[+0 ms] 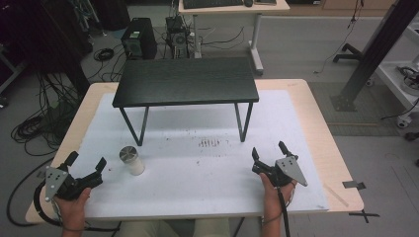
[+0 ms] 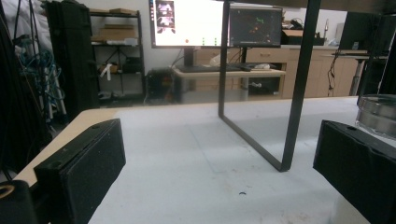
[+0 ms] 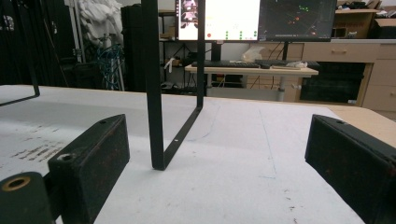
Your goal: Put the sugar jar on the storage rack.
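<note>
The worktop (image 1: 316,143) is a pale wood slab, and a white sheet (image 1: 197,168) covers nearly all of it. Toward 12 o'clock on the sheet stands a black stand (image 1: 186,81) with a dark wood-grain top on thin black metal legs; its legs (image 2: 299,84) rise in the left gripper view, and one looped leg (image 3: 156,93) rises in the right gripper view.

At 5 o'clock, a hand (image 1: 275,193) holds the right tool (image 1: 269,150) near the sheet's front edge, with a grey three-cornered plate on top. Its two black jaws are spread wide apart with bare sheet between them, released and gripping nothing.

At 7 o'clock, the other hand (image 1: 74,205) holds the left tool (image 1: 86,162) at the sheet's front left corner, a cable looping off the edge beside it. Its jaws are likewise parted and clasp nothing.

A small white jar (image 1: 132,160) with a round metal lid stands upright on the sheet at about 8 o'clock, just to the right of the left tool and in front of the stand's left leg. In the left gripper view the jar (image 2: 378,114) shows behind the right-hand jaw.

A faint patch of dark marks (image 1: 210,143) lies on the sheet near the centre, between the stand's legs and the front edge.
</note>
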### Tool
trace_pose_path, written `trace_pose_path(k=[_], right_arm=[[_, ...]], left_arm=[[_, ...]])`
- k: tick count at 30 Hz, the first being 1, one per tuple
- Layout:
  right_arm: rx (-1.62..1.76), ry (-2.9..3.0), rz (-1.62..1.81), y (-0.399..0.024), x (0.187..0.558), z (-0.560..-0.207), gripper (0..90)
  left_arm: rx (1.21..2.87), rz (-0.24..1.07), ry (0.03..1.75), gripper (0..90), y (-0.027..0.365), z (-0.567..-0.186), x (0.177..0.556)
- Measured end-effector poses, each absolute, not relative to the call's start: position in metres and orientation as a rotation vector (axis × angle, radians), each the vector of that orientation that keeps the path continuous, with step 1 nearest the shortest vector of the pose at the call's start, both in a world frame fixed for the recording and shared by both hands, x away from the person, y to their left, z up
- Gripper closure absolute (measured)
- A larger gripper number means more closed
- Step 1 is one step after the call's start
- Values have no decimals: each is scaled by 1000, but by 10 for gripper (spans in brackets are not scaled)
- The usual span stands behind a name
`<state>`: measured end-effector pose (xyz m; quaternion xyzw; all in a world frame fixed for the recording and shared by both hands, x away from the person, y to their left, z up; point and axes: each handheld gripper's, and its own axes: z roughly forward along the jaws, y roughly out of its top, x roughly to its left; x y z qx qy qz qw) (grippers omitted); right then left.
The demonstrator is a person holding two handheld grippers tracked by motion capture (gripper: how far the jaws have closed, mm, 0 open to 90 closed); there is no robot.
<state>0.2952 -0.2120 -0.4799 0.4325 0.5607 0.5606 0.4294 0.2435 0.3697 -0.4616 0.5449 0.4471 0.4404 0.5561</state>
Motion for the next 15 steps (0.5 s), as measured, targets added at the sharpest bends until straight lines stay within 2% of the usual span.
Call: trace_pose_path(k=[15], right_arm=[[1078, 1397, 1402, -212, 295, -480, 64]], left_arm=[[1286, 1040, 1054, 22, 370, -462, 243]])
